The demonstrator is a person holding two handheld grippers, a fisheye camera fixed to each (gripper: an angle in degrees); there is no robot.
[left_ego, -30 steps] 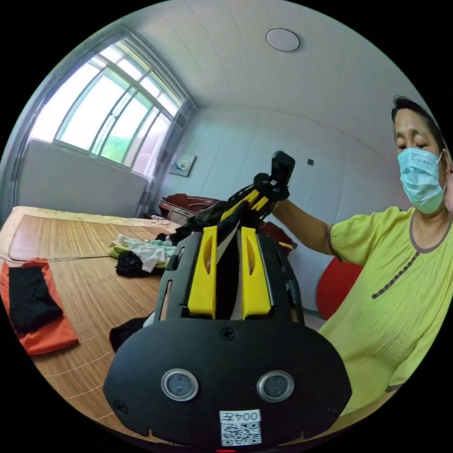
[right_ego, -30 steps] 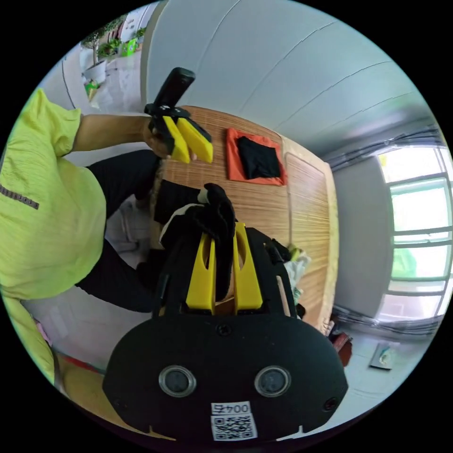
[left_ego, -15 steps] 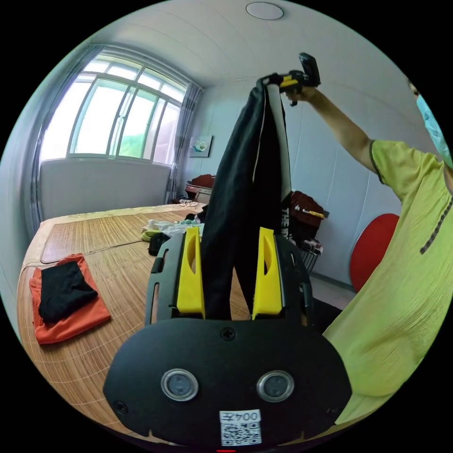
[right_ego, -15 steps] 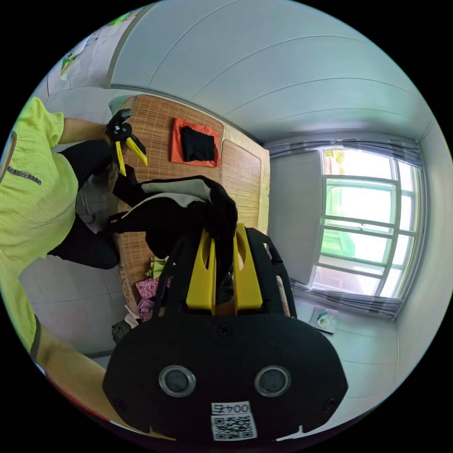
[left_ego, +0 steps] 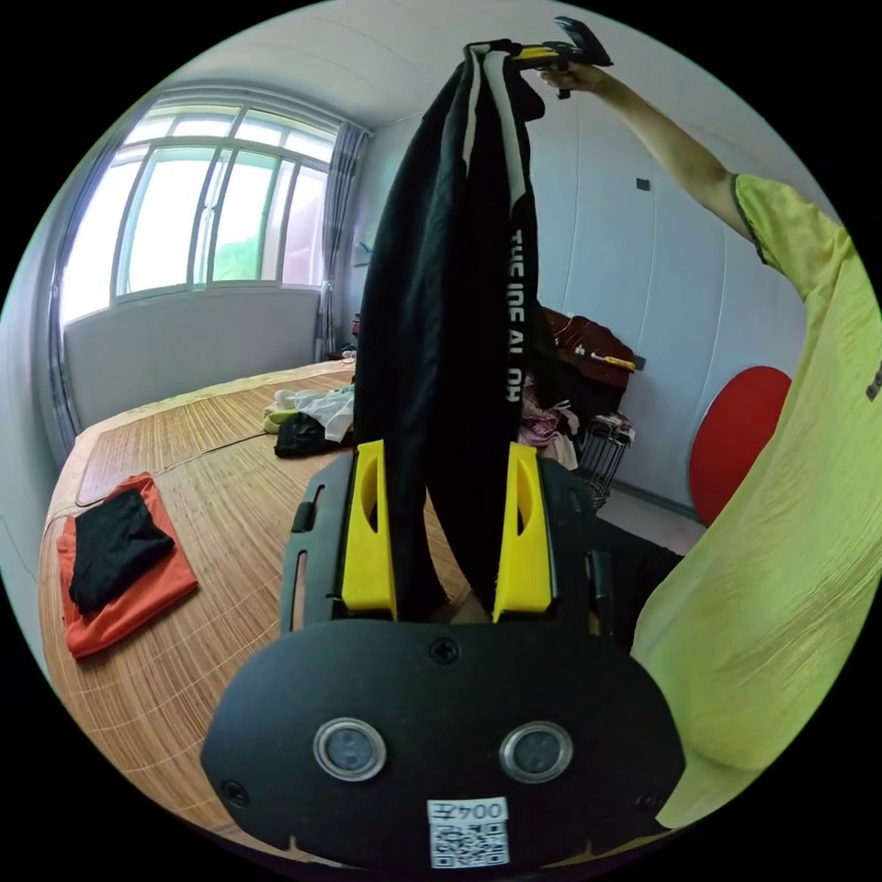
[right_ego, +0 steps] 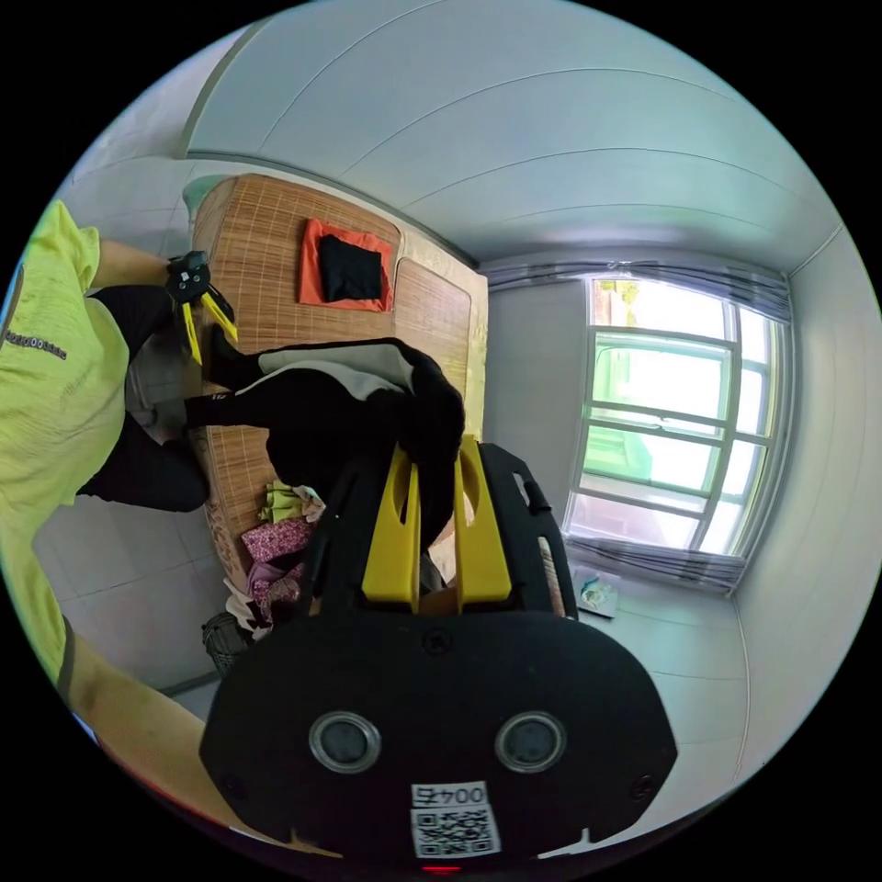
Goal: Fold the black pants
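Observation:
The black pants point(left_ego: 441, 276), with a white side stripe and white lettering, hang full length from my right gripper point(left_ego: 537, 53), which a raised arm holds near the ceiling. In the right gripper view, my right gripper point(right_ego: 436, 450) is shut on a bunched end of the pants point(right_ego: 322, 413). My left gripper point(left_ego: 446, 450) is open lower down. Its yellow jaws stand wide apart on either side of the hanging legs. From above, the left gripper point(right_ego: 213, 347) appears with its jaws spread, by the pants' lower end.
A bed with a bamboo mat point(left_ego: 211, 514) lies below. A folded black garment on a folded orange one point(left_ego: 115, 551) sits at its left end. Loose clothes point(left_ego: 308, 418) are piled at the far side. A wire basket point(left_ego: 597, 446) of clothes stands on the floor beside a red round object point(left_ego: 735, 432).
The right gripper has risen high, pulling the pants out to full length. The left gripper's jaws have spread apart, and the pants now hang loose between them.

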